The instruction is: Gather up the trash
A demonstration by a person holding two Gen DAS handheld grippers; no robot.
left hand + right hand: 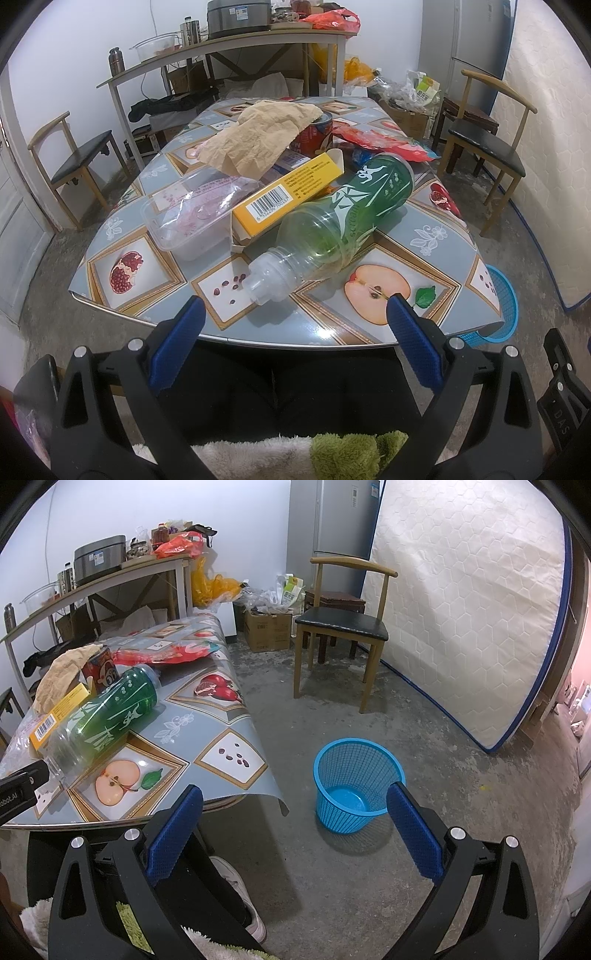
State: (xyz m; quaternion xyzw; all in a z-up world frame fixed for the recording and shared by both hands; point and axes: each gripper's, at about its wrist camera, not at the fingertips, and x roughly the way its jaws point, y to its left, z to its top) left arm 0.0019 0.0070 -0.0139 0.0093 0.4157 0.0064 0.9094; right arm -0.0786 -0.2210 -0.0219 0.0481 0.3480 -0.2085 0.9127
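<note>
- The left gripper point(295, 301) hovers at the near edge of the counter point(325, 334), its blue-padded fingers point(181, 332) spread wide and holding nothing; they bracket the neck of the clear plastic bottle with the green label point(332, 229), which looks to me like the first piece lined up for pickup.
- That bottle lies on its side, neck toward the gripper, resting partly on the yellow cardboard box with a barcode point(288, 192); lying this way, the slim neck offers an easy grasp.
- The right gripper point(295, 794) is also wide open and empty, aimed at the floor toward the blue mesh plastic waste basket point(354, 786), which stands beside the counter and holds nothing so far. I judge it is placed there so trash can be dropped in with a short swing.
- The trash sits heaped down the middle of the counter: one bottle, one yellow box, one clear plastic tray point(184, 225) with a pinkish wrapper inside, one crumpled sheet of brown paper point(258, 136) draped over one red can point(314, 136), and one red plastic wrapper point(384, 142) behind. A small blue scrap near it is too hidden to identify.
- Two wooden chairs with dark seats flank the counter, one on each side.
</note>
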